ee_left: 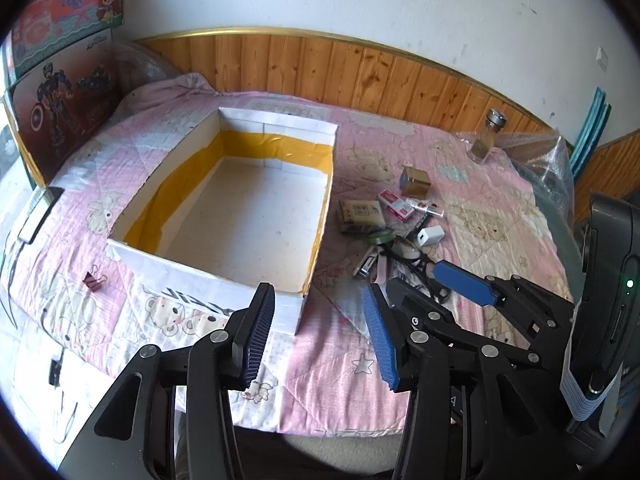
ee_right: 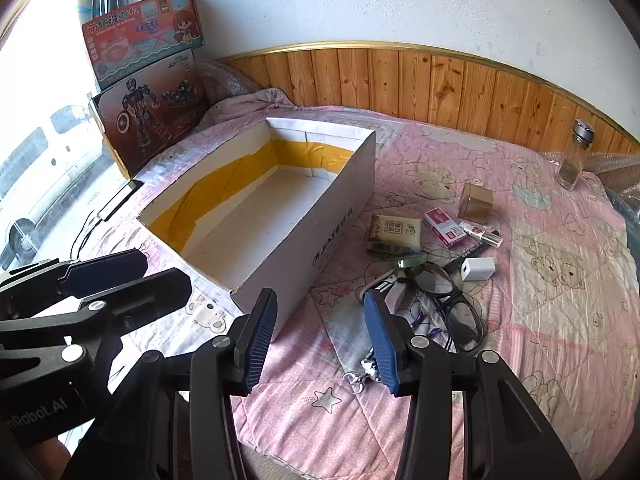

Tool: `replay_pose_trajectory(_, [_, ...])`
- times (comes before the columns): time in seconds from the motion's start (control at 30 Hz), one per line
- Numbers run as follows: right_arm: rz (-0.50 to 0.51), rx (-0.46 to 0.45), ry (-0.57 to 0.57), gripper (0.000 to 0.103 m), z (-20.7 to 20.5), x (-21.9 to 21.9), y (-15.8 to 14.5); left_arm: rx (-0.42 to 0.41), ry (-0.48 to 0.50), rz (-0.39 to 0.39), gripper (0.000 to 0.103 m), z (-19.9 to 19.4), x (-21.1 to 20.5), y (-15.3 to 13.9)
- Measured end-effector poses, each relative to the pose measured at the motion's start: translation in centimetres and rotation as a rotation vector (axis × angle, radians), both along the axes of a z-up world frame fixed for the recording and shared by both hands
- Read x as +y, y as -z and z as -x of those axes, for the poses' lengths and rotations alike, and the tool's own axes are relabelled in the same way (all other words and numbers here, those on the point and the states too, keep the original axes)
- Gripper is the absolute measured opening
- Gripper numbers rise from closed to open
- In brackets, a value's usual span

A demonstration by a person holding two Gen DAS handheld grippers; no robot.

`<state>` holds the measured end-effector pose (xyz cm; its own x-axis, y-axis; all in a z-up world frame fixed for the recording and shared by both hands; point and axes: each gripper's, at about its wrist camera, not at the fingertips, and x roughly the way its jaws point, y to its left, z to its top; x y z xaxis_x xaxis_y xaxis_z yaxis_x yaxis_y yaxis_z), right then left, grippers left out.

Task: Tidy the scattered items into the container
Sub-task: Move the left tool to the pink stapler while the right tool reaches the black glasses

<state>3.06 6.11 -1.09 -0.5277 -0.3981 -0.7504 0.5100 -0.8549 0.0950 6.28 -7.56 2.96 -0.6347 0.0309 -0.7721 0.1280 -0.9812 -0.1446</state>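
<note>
An empty white cardboard box [ee_left: 200,280] [ee_right: 320,220], lined with yellow tape, lies on the pink quilt. To its right is a heap of small things: a tan packet [ee_left: 360,216] [ee_right: 394,234], a pink staples box [ee_left: 396,204] [ee_right: 442,226], a gold cube [ee_left: 416,182] [ee_right: 476,200], a white charger [ee_left: 430,236] [ee_right: 478,269] and black glasses [ee_left: 420,264] [ee_right: 456,308]. A binder clip [ee_left: 94,280] lies left of the box. My left gripper [ee_left: 320,336] [ee_right: 152,276] hovers open over the box's near right corner. My right gripper [ee_right: 320,336] [ee_left: 432,292] hangs open beside it, near the glasses, nothing between its fingers.
A glass jar [ee_left: 486,136] [ee_right: 576,156] stands at the far right by bubble wrap [ee_left: 552,160]. Toy boxes [ee_left: 64,112] [ee_right: 152,112] lean at the back left. A metal keyring [ee_right: 364,372] lies on a clear bag [ee_right: 348,332] near my right fingers. A wood-panelled wall runs behind the bed.
</note>
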Motion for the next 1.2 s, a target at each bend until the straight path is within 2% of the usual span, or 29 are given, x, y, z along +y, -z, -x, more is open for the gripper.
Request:
replay_pose_trajectory(0.17, [-0.019, -0.023, -0.01, 0.049, 1.0, -0.2, 0.4, -0.016, 0.019, 0.0, 0.05, 0.9, 0.7, 0.3])
replay_pose_trajectory(0.33, [-0.007, -0.082, 0.002, 0.05, 2.3, 0.6, 1.4, -0.045, 0.04, -0.005, 0.05, 2.4, 1.3, 1.1])
replay_pose_trajectory(0.6, [-0.016, -0.101, 0.027, 0.053, 4.8, 1.3, 2.8, -0.061, 0.068, -0.026, 0.05, 5.0, 1.7, 1.4])
replay_pose_trajectory(0.93, [0.063, -0.206, 0.199, 0.053, 7.5, 8.2, 6.9, -0.15, 0.189, -0.052, 0.05, 8.9, 5.0, 4.6])
replay_pose_trajectory(1.2, [0.075, -0.248, 0.276, 0.053, 8.7, 11.3, 9.5, -0.223, 0.24, -0.052, 0.05, 11.5, 7.1, 7.8])
